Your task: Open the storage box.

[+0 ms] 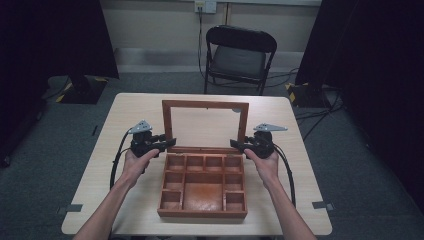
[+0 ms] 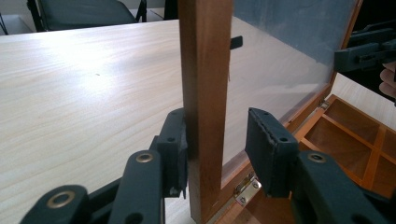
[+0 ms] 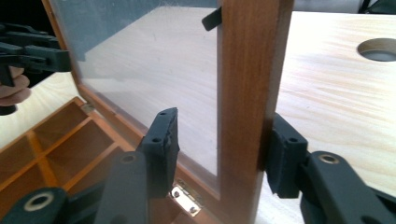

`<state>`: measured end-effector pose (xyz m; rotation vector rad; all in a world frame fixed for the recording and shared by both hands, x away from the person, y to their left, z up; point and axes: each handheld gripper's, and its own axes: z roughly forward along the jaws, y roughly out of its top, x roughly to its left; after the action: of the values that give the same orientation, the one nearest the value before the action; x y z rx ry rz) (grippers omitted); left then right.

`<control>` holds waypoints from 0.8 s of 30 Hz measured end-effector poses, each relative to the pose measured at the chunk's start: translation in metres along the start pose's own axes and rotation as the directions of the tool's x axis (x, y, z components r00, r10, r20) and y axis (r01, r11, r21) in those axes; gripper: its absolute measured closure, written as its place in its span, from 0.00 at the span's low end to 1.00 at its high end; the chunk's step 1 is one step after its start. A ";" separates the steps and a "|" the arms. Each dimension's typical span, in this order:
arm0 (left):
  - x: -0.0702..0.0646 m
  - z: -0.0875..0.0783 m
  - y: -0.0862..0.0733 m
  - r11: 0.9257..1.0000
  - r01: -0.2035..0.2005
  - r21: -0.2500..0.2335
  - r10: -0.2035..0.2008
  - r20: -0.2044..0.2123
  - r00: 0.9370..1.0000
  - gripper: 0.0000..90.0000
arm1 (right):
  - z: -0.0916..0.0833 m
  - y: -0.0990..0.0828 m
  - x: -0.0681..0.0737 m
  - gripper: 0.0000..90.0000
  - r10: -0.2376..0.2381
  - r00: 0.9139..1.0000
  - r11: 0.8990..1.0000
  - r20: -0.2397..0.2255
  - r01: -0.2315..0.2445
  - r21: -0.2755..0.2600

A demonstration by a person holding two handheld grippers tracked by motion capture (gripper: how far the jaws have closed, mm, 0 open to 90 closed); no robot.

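— Where's the lid (image 1: 205, 104) relative to your grippers?

— Standing upright between them, its box (image 1: 203, 212) on the table (image 1: 125, 115). My left gripper (image 2: 217, 140) straddles the lid's left side rail: one pad touches the wood, the other stands clear, so it isn't clamped. My right gripper (image 3: 223, 144) straddles the right rail the same way.

— Why low, near the hinges (image 2: 246, 187)?

— I judge that a rail on each side steadies the glazed frame against twisting.
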<state>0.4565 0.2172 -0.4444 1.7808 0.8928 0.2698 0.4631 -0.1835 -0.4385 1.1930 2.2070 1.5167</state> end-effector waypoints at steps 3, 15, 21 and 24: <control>0.000 0.002 0.000 1.000 0.002 0.003 -0.002 -0.005 1.000 0.64 | 0.002 0.000 0.000 0.58 -0.005 1.000 1.000 0.019 0.005 -0.001; 0.005 0.007 -0.006 0.999 0.017 0.037 -0.017 -0.007 1.000 0.61 | 0.007 -0.002 -0.004 0.55 0.018 1.000 1.000 0.022 -0.018 -0.001; 0.008 0.010 -0.008 0.999 0.029 0.041 -0.029 -0.007 1.000 0.60 | 0.010 -0.004 -0.007 0.53 0.036 0.999 0.999 0.020 -0.036 0.004; 0.010 0.012 -0.009 0.998 0.036 0.043 -0.036 -0.001 0.999 0.59 | 0.012 -0.004 -0.008 0.51 0.043 0.999 0.999 0.024 -0.043 0.005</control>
<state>0.4661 0.2162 -0.4600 1.8020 0.9365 0.2296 0.4732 -0.1813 -0.4499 1.2618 2.1856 1.5054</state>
